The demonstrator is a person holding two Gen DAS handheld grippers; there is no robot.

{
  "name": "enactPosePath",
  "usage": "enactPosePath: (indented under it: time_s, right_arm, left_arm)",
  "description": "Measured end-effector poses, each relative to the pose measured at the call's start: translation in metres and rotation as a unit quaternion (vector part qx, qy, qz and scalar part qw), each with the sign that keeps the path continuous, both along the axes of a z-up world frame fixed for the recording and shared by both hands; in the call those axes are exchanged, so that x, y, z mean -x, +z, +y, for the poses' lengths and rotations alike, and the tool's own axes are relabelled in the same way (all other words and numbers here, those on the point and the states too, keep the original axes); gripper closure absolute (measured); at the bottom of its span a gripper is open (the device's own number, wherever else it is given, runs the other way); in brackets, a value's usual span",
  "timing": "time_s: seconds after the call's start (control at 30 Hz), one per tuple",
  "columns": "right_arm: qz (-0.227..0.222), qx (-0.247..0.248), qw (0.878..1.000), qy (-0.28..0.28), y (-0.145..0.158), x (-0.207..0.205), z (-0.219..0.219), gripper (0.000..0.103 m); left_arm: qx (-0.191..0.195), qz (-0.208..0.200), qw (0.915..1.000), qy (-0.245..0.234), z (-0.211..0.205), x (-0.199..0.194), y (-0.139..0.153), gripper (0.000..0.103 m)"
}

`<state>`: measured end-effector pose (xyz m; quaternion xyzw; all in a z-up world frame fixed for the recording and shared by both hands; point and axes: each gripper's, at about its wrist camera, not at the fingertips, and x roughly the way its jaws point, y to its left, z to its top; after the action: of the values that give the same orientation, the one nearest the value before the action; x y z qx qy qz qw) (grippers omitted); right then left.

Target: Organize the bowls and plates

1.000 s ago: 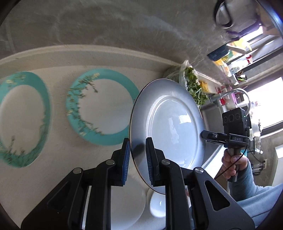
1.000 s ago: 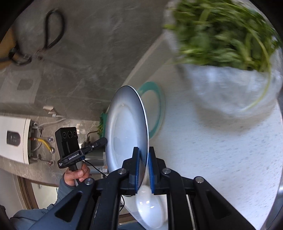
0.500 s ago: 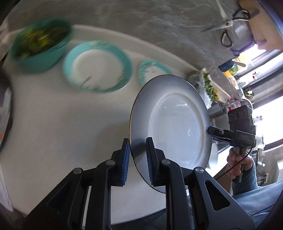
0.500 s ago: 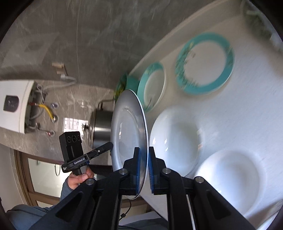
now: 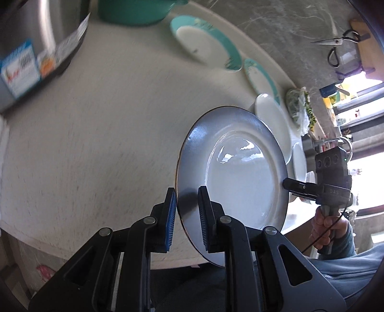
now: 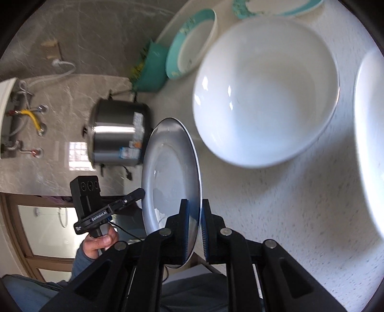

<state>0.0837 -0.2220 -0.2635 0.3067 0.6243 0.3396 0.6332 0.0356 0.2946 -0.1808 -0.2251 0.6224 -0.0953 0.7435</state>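
I am holding one white plate (image 5: 240, 182) with both grippers at once, clear of the tabletop (image 5: 100, 124). The left gripper (image 5: 186, 216) is clamping the plate's near rim, its blue-padded fingers (image 5: 171, 216) closed on either side of the edge. The right gripper (image 6: 194, 228) is gripping the opposite rim the same way, fingers (image 6: 184, 228) closed on the plate (image 6: 170, 182).

The plate is standing on edge rather than lying flat. In the left wrist view its concave face is turning toward the right, and its rim is running steeply up and down the frame. In the right wrist view I am seeing it nearly edge-on, with the face turned toward the left.

Resting on the tabletop beyond the plate, I am noting two white bowls (image 6: 266, 96), turquoise-rimmed plates (image 5: 206, 43), a turquoise bowl (image 5: 134, 12) and a steel cooker (image 6: 117, 136). A bag of greens (image 5: 300, 110) is lying further along the tabletop.
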Motion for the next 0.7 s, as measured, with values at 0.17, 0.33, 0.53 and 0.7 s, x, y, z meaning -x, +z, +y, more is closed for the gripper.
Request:
enactPosePath:
  time_s: [0.17,0.33,0.53,0.7]
  right_arm:
    - [0.003,0.027,1.000,0.014,-0.019,0.009,0.014,0.090]
    - [0.009,0.050,0.999,0.018,-0.038,0.007,0.029,0.088]
    - [0.001,0.077,0.997,0.004,-0.043,0.004,0.026,0.087]
    - [-0.019,0.085,0.996,-0.002,-0.040,0.005,0.023,0.087]
  left_arm:
    - [-0.002,0.009,1.0000,0.003,0.020,0.018,-0.025,0.087]
    - [-0.008,0.022,0.9997,-0.002,0.032,0.012,-0.053,0.087]
    - [-0.010,0.023,0.9995,-0.021,0.033,0.001,-0.069,0.087]
    - [-0.010,0.015,0.9995,-0.026,0.031,-0.011,-0.073,0.086]
